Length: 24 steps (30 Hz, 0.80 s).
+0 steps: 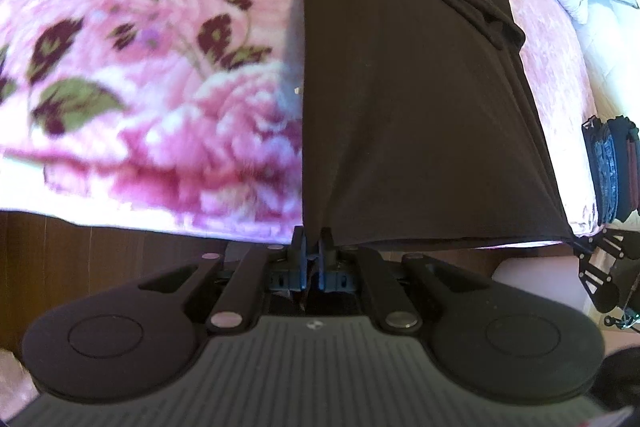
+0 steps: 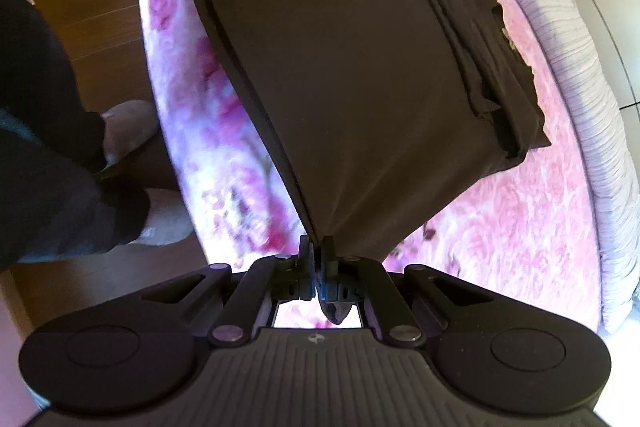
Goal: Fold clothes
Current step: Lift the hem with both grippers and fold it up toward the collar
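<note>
A dark brown garment (image 1: 412, 99) lies partly folded on a pink floral blanket (image 1: 160, 75), its near hem lifted off the bed. My left gripper (image 1: 314, 237) is shut on the hem's left corner. In the right wrist view the same garment (image 2: 344, 67) rises toward me, and my right gripper (image 2: 317, 245) is shut on its other near corner, with a bit of cloth hanging below the pads. The far end of the garment shows folded sleeves and a collar resting flat on the blanket (image 2: 500, 227).
A ribbed pale pillow or bed edge (image 2: 600, 131) runs along the right. Brown wooden floor (image 2: 92, 7) lies left of the bed, where a person's dark trouser legs and pale slippers (image 2: 128, 131) stand. A stack of folded clothes (image 1: 612, 171) sits at the right edge.
</note>
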Each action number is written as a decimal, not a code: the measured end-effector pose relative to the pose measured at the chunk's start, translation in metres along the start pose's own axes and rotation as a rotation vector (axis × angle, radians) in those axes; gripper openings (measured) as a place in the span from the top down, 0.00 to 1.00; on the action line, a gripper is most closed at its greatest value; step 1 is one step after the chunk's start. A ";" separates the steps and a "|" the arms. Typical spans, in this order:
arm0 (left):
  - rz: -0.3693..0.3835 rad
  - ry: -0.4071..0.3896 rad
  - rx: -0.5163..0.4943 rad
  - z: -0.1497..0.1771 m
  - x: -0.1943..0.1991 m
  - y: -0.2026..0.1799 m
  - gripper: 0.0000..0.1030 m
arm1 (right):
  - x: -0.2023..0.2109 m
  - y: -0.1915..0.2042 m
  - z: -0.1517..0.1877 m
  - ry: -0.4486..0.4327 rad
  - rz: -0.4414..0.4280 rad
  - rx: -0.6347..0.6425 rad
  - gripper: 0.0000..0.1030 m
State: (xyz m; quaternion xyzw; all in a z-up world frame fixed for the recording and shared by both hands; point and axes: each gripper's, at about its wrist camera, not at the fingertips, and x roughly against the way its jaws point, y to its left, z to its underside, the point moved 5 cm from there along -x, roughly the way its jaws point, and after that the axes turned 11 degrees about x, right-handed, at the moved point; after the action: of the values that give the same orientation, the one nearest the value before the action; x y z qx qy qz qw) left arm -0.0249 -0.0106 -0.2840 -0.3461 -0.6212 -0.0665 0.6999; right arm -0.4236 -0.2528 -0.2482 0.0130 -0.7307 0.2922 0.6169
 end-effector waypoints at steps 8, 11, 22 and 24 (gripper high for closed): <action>-0.018 0.011 0.037 0.004 0.038 -0.019 0.97 | 0.047 -0.008 0.016 0.010 -0.068 0.013 0.99; 0.026 -0.095 0.029 -0.051 0.056 -0.051 0.97 | 0.050 -0.060 0.011 -0.013 0.038 -0.035 1.00; 0.170 -0.267 -0.002 -0.317 0.026 -0.142 0.97 | -0.034 -0.309 -0.029 -0.050 0.277 -0.097 1.00; 0.176 -0.246 0.020 -0.354 0.000 -0.142 0.97 | -0.066 -0.337 -0.038 -0.022 0.259 -0.082 1.00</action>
State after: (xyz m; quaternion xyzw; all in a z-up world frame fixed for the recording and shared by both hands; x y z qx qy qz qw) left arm 0.1927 -0.3180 -0.2231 -0.3979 -0.6701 0.0443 0.6251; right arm -0.2464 -0.5380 -0.1675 -0.1037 -0.7443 0.3391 0.5659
